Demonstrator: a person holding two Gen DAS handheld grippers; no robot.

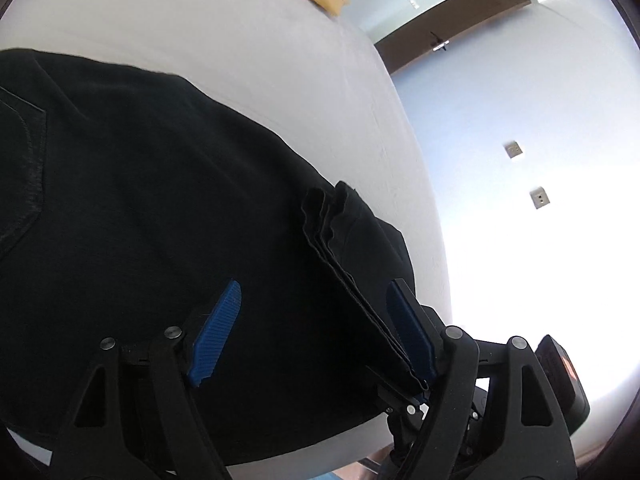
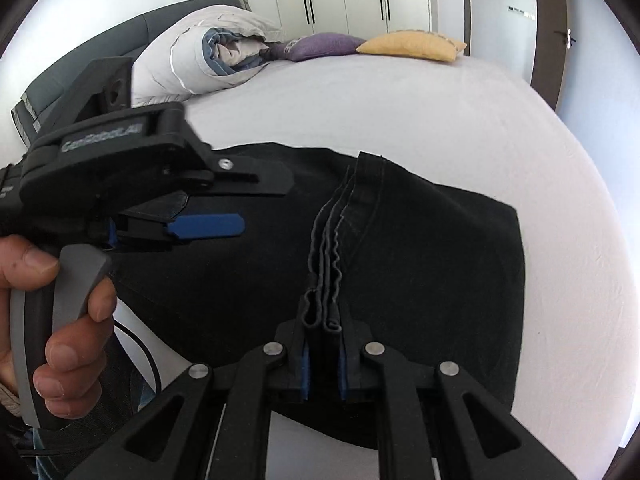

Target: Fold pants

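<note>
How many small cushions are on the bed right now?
2, at the far end of the bed: a purple cushion beside the rolled duvet, and a yellow cushion right of it. The duvet may hide more.

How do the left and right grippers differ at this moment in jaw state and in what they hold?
The left gripper has its jaws wide apart with nothing pressed between them, while the right gripper is clamped on a bunched edge of the black pants. The left's blue pads show fully; the right's are mostly hidden by cloth. Both hang over the pants on the white bed.
</note>
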